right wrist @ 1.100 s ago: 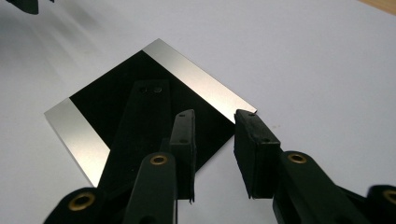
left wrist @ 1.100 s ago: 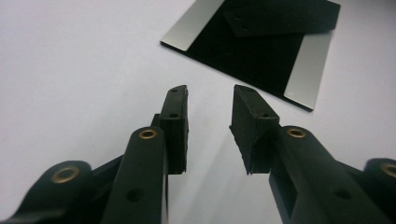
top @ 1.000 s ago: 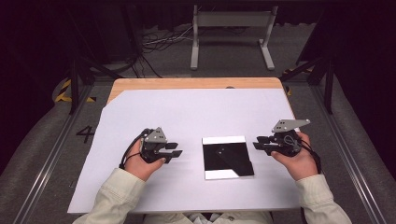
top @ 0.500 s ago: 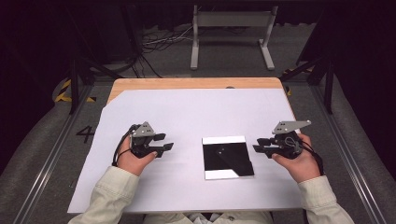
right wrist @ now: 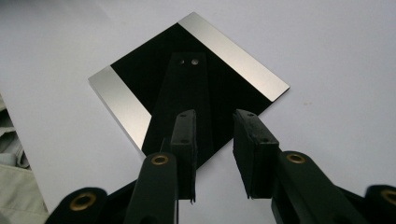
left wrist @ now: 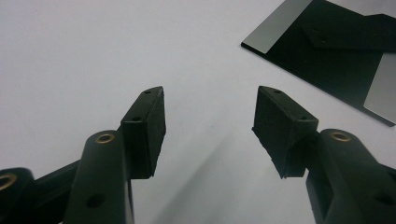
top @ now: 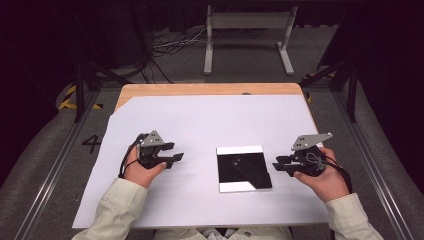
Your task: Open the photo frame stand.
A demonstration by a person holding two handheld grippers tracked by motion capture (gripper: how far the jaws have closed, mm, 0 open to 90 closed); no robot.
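Now the left gripper (top: 172, 156) had just been opening, jaws wide and empty. Right gripper (top: 278, 165), partly open, empty, hovered at the black plate (top: 243, 168); best approached low and square to its edge.

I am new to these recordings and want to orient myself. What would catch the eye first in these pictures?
First, the glossy black square plate with pale strips along two opposite edges, lying flat on the big white sheet that covers the table. Then the two hand-held tools flanking it: the left gripper stands apart from the plate, jaws wide with nothing between them, having just been opening. The right gripper points at the plate's right edge, jaws narrower and empty.
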